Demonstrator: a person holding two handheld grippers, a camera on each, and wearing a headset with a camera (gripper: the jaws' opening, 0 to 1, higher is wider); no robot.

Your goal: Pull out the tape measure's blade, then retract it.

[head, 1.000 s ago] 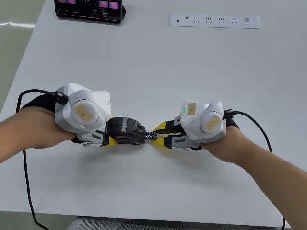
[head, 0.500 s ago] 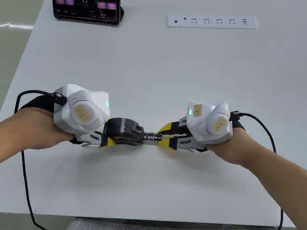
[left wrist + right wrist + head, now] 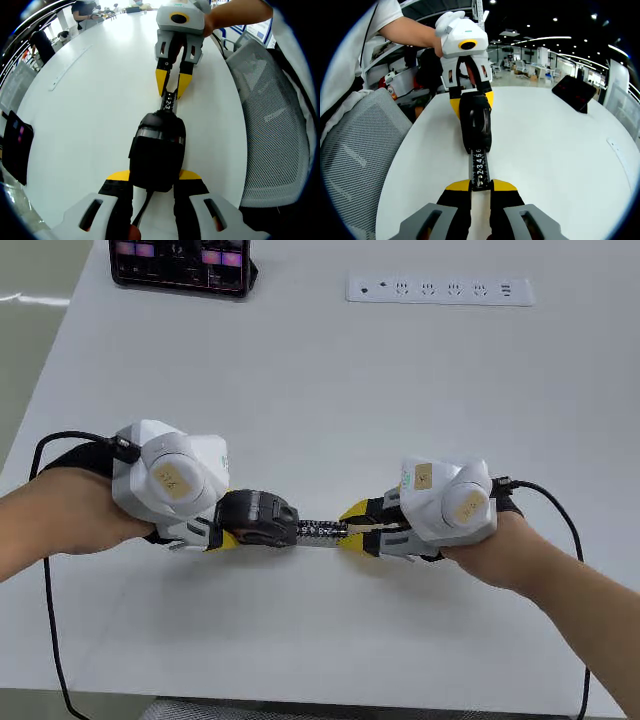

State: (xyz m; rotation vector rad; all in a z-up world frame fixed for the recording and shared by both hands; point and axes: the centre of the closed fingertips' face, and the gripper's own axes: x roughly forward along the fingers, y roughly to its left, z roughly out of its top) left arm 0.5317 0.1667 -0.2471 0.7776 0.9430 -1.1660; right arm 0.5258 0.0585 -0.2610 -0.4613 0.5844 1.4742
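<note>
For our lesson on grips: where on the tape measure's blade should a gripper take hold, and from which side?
At the free end of the blade, head-on from the side opposite the case: it is a narrow strip running straight out, and the left gripper holds the case.

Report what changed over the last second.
The right hand-held gripper, shut on the black numbered blade, drew away rightward from the black tape measure case, exposing more blade. The left hand-held gripper stayed clamped on the case.
</note>
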